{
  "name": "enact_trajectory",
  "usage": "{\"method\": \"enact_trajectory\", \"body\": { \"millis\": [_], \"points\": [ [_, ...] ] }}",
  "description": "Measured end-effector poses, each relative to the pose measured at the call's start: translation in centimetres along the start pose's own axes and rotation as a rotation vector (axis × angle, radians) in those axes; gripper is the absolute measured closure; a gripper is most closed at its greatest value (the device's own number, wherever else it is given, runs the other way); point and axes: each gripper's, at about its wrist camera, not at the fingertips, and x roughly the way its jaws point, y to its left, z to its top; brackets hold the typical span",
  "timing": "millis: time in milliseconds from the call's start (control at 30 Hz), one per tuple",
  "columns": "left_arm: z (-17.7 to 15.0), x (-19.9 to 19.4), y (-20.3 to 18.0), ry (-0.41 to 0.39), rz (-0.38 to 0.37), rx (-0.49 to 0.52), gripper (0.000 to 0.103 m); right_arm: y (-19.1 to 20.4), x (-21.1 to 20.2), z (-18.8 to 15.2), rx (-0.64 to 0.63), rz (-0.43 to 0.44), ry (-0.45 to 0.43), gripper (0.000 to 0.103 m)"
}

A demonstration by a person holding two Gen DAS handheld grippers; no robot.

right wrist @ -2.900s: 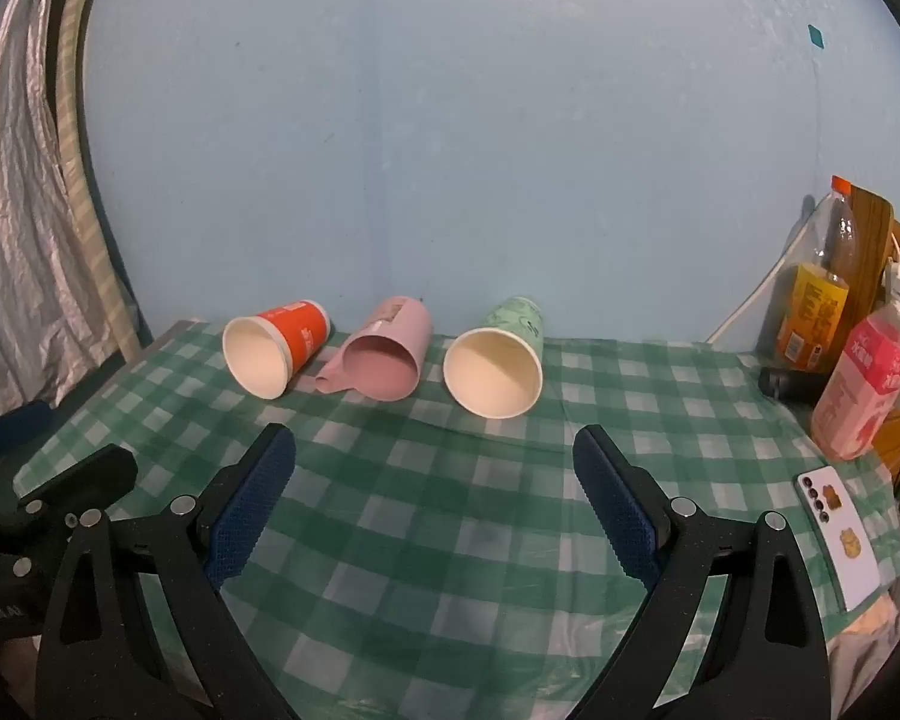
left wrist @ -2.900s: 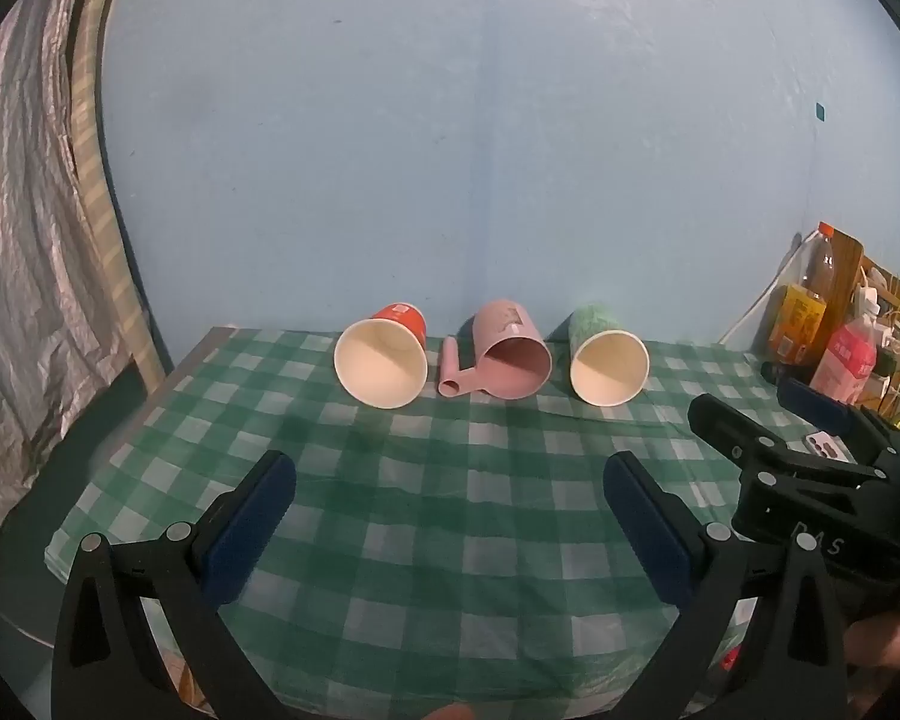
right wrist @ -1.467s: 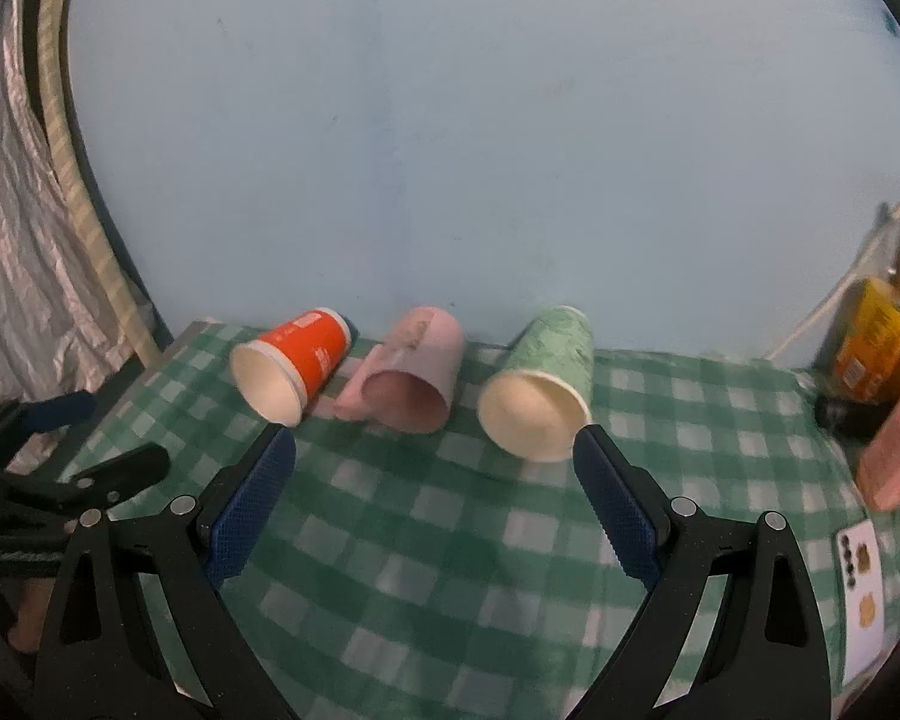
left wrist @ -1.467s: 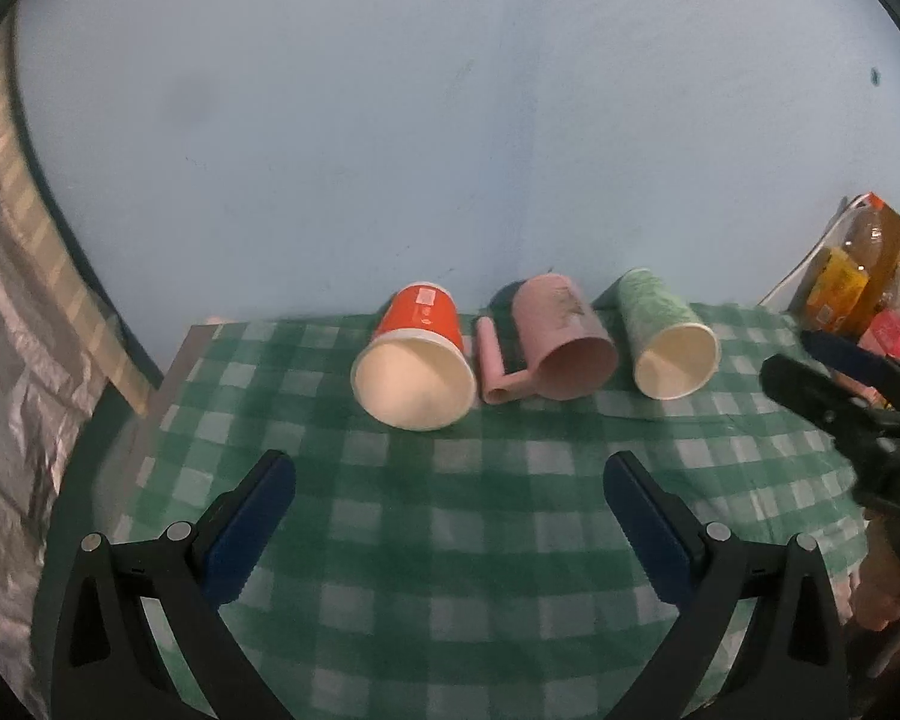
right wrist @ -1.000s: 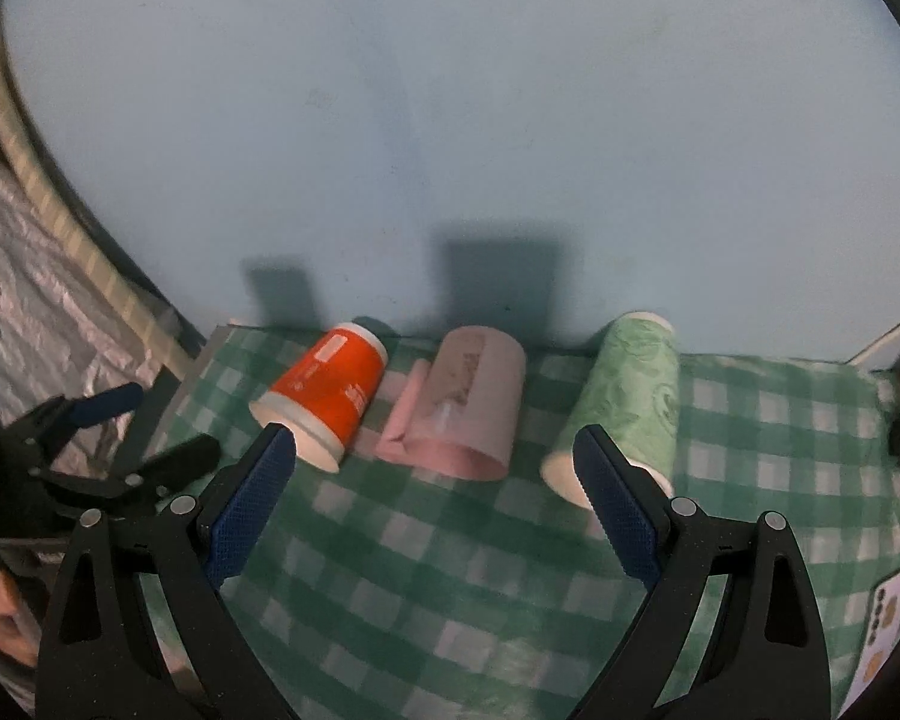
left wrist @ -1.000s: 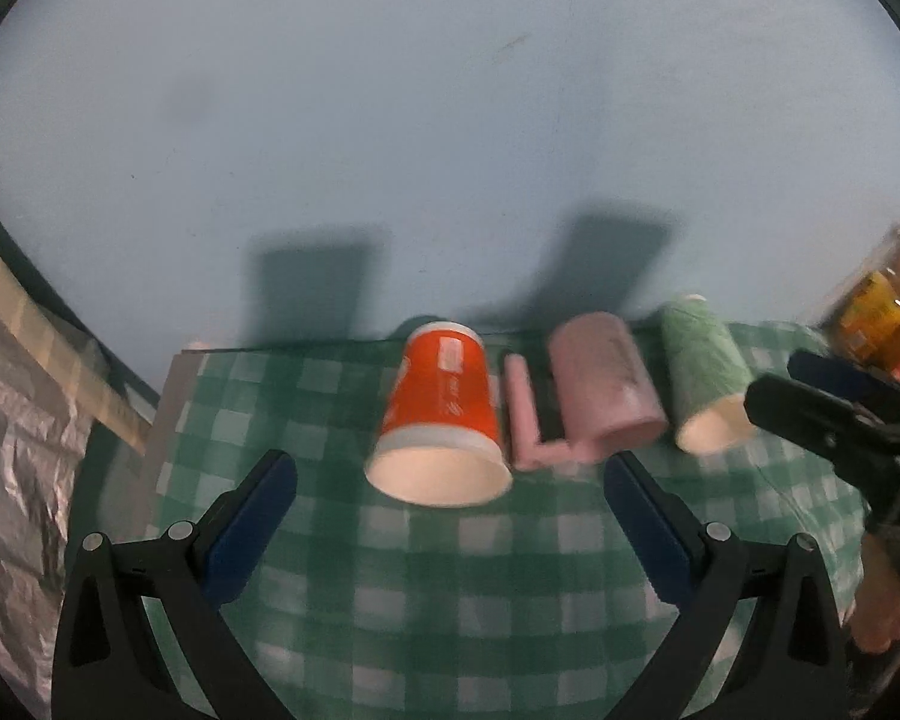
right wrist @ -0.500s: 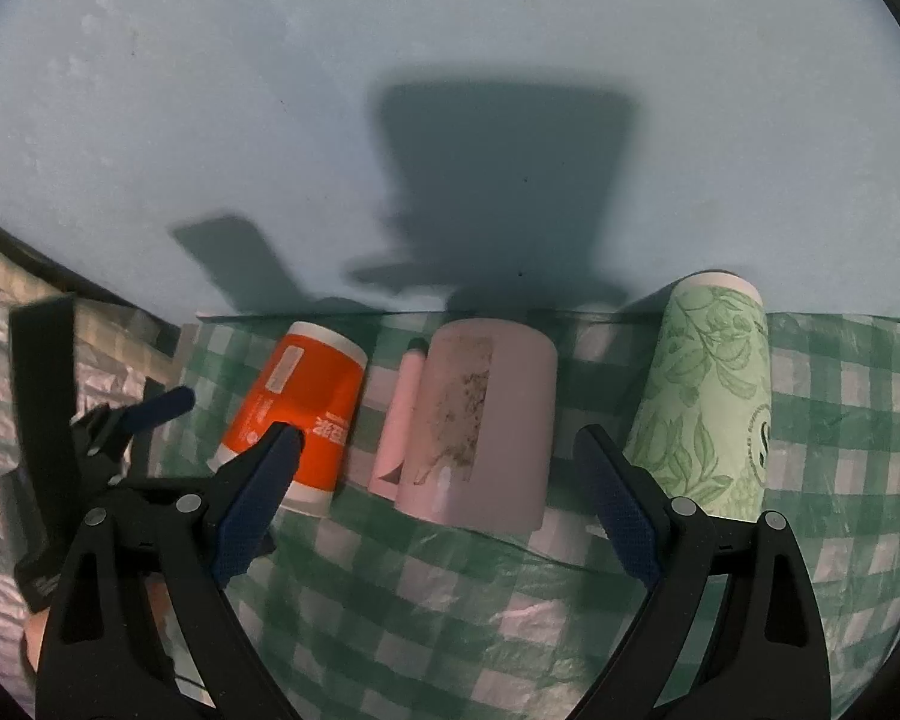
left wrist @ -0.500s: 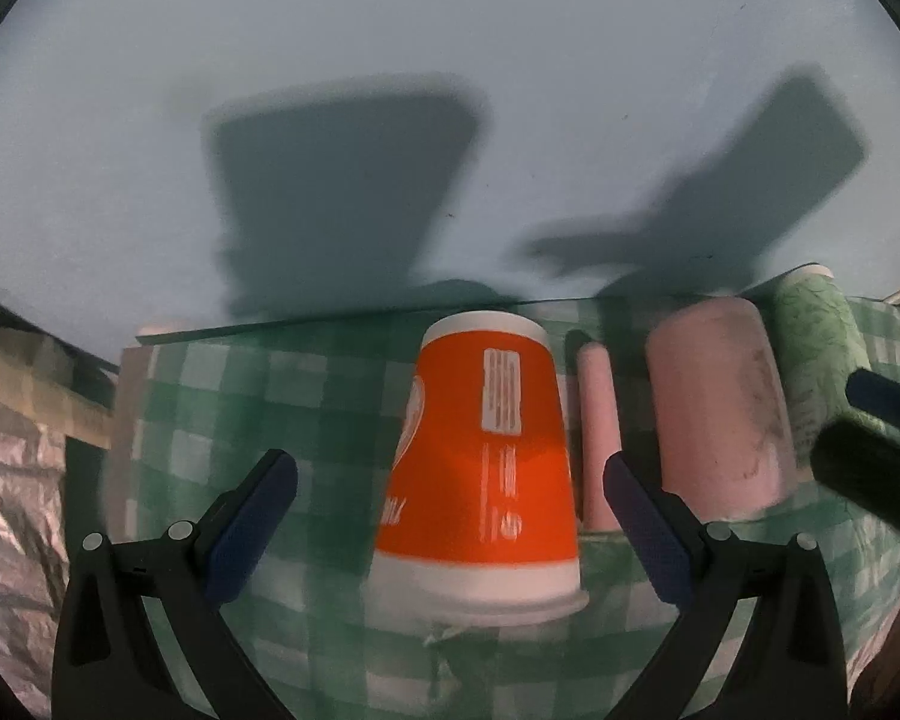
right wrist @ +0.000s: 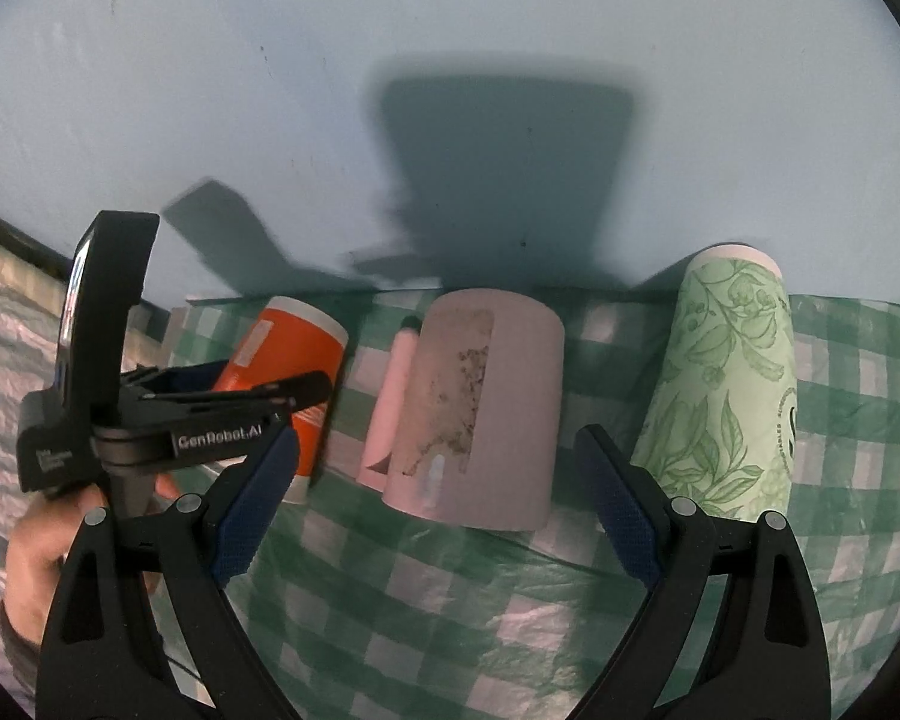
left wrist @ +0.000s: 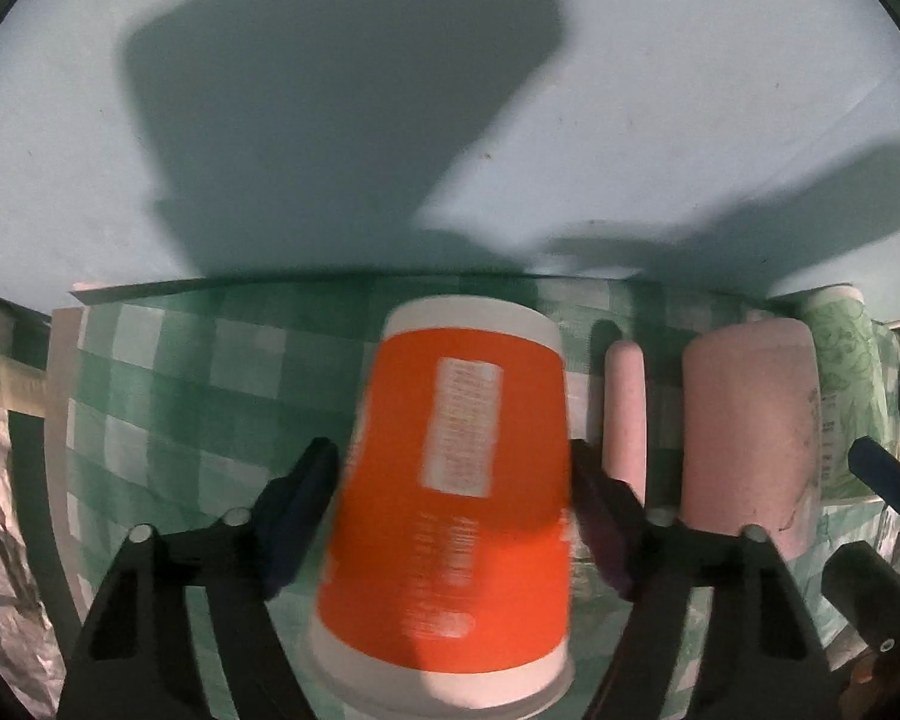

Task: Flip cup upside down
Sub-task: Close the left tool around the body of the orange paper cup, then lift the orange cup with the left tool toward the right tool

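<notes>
Left tool (left wrist: 453, 498) now closed in w/ pads pinching orange cup (left wrist: 456, 492) lying on table (left wrist: 150, 396), right tool (right wrist: 435, 501) spread, just before pink mug (right wrist: 480, 402).

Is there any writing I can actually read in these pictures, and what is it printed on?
"GenRobot.AI": white letters on the side of the left gripper, seen from the right wrist.
Small white label further back on that gripper's body: too small to read.
Orange cup: white text block, blurred, unreadable.
Green cup: a large letter and curved small print at its edge, cut off, unreadable.
Pink mug: a worn patch, no words.
</notes>
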Motion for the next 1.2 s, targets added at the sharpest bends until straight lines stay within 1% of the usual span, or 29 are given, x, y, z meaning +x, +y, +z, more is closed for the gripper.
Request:
{"method": "enact_trajectory", "body": {
  "millis": [100,267,467,567,667,733,867,967,1100,1200],
  "points": [
    [-0.2,0.0,-0.5,0.008,0.017,0.024,0.029,-0.5,-0.3,0.0,0.013,0.008,-0.001,0.010],
    [-0.5,-0.6,-0.7,-0.002,0.002,0.024,0.030,-0.6,-0.9,-0.3,0.007,0.007,-0.013,0.010],
    [-2.5,-4.4,-1.2,-0.050,-0.021,0.033,0.030,-0.6,-2.7,-1.3,-0.003,0.014,-0.034,0.010],
    [-3.8,-6.7,-1.5,-0.080,-0.027,0.060,0.030,-0.7,-3.6,-1.9,-0.003,0.021,-0.042,0.010],
    [-7.0,-8.8,-2.9,-0.110,-0.028,0.103,0.030,-1.0,-4.8,-2.9,-0.008,0.026,-0.049,0.010],
    [-8.6,-9.6,-3.8,-0.117,-0.044,0.119,0.030,-1.2,-5.6,-3.7,-0.015,0.025,-0.053,0.010],
    [-12.0,-9.0,-6.0,-0.120,-0.087,0.144,0.030,-1.4,-6.7,-5.5,-0.028,0.019,-0.054,0.010],
    [-14.1,-8.9,-7.7,-0.128,-0.120,0.157,0.030,-2.3,-8.1,-7.0,-0.022,0.025,-0.071,0.010],
    [-16.0,-7.9,-9.5,-0.117,-0.151,0.179,0.030,-3.0,-9.0,-9.4,-0.016,0.033,-0.069,0.010],
    [-16.8,-6.4,-10.4,-0.105,-0.167,0.190,0.030,-3.6,-9.4,-10.7,-0.003,0.027,-0.067,0.010]
  ]
}}
